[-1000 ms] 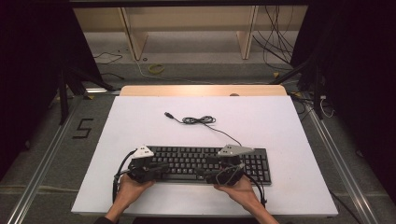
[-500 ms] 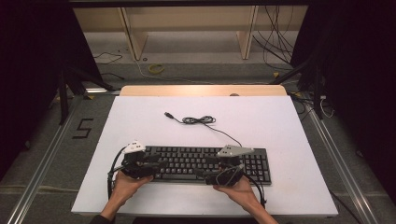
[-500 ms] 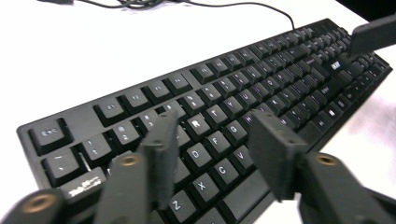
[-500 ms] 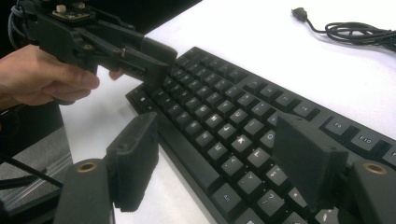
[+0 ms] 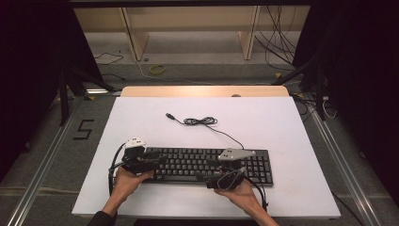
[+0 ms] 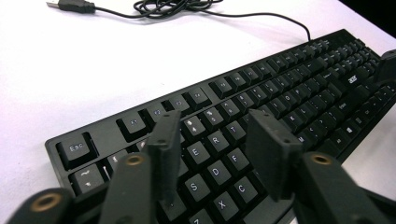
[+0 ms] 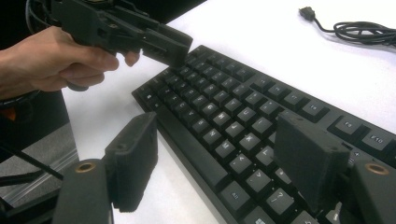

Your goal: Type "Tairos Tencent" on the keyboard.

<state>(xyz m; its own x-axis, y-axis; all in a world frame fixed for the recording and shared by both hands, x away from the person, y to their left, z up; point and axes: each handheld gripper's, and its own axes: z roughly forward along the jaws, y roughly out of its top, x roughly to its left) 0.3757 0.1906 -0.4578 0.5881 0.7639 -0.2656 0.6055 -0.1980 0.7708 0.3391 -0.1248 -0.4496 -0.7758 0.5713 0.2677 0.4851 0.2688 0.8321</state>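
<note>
On the white table point(image 5: 141, 117), the left gripper point(image 5: 157, 161) sits at the left end of a black keyboard point(image 5: 197, 162), held in the person's left hand point(image 5: 127, 181). In the left gripper view its two black jaws stand apart above the letter keys, with the R, D and C keys showing in the gap between them, and nothing is held there. From the right gripper view the same tool point(image 7: 175, 46) hangs over the keyboard's far corner, the hand point(image 7: 56, 60) wrapped around its body.

The keyboard point(image 6: 261, 93) lies flat near the front edge of the table, long side parallel to that edge. It is a full-size black board with white legends; the Esc key point(image 6: 77, 149) sits at its top left corner, and a number pad fills its right end. A thin black cable point(image 5: 226, 134) leaves its back edge, runs to a loose coil point(image 5: 200, 121) toward the middle of the table, and ends in a USB plug point(image 5: 170, 116) lying free on the white surface.

The right gripper point(image 5: 207, 176) is at the keyboard's front edge, right of centre, in the right hand point(image 5: 240, 190). In its own view the jaws gape wide, one jaw over the bare table beside the front edge and the other over the keys point(image 7: 243, 126), gripping nothing.
</note>
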